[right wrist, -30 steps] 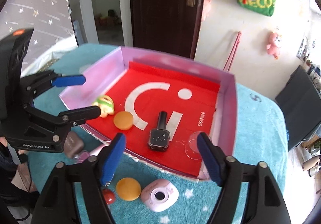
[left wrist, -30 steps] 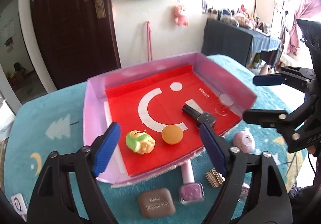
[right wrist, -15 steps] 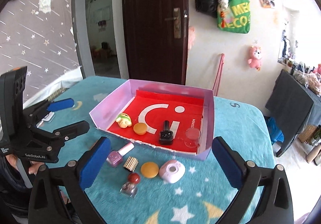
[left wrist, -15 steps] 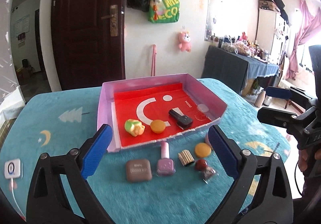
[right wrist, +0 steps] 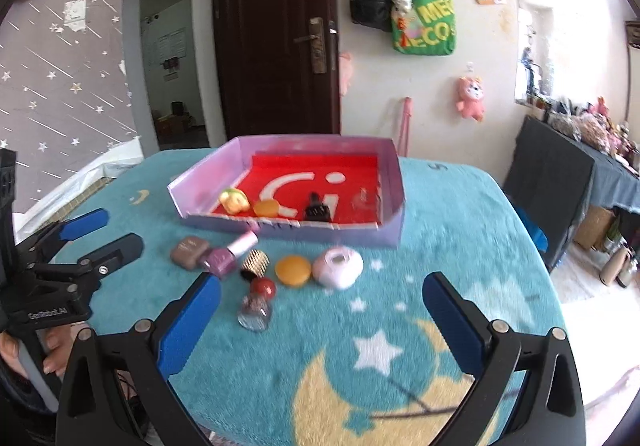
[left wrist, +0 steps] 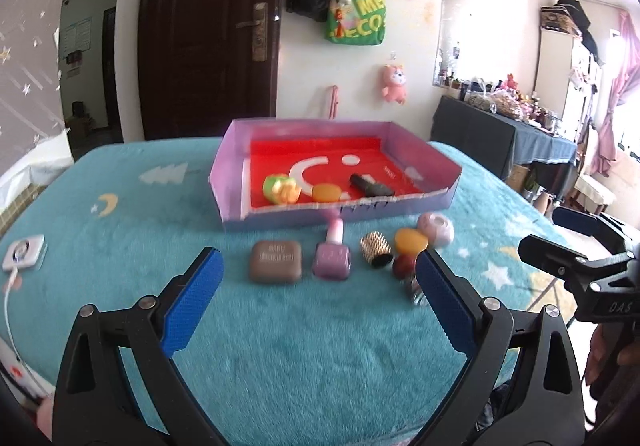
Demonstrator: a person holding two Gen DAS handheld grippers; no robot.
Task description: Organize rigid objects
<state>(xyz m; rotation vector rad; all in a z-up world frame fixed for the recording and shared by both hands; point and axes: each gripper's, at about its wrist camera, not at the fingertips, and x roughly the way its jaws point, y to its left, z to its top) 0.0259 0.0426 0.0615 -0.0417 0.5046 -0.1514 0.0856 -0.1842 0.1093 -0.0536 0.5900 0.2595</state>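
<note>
A pink box with a red floor (left wrist: 230, 174) (right wrist: 392, 214) stands on the teal cloth. It holds a green-yellow toy (left wrist: 280, 188), an orange disc (left wrist: 326, 192), a black bottle (left wrist: 370, 186) and a clear cup (right wrist: 362, 200). In front of the box lie a brown case (left wrist: 275, 261), a purple nail polish (left wrist: 334, 254), a gold cap (left wrist: 376, 246), an orange disc (right wrist: 293, 270), a pink round gadget (right wrist: 338, 267) and a red-capped bottle (right wrist: 258, 304). My left gripper (left wrist: 318, 306) is open and empty, short of the row. My right gripper (right wrist: 320, 326) is open and empty, also short of it.
A white charger with cable (left wrist: 22, 252) lies at the table's left edge. A dark door (right wrist: 276, 34) and a wall with hanging bags (right wrist: 420, 18) are behind. A dark cabinet (right wrist: 548, 186) stands to the right of the table.
Both grippers have pulled back and away from the box, still open. The loose items in front of the box have come into full view.
</note>
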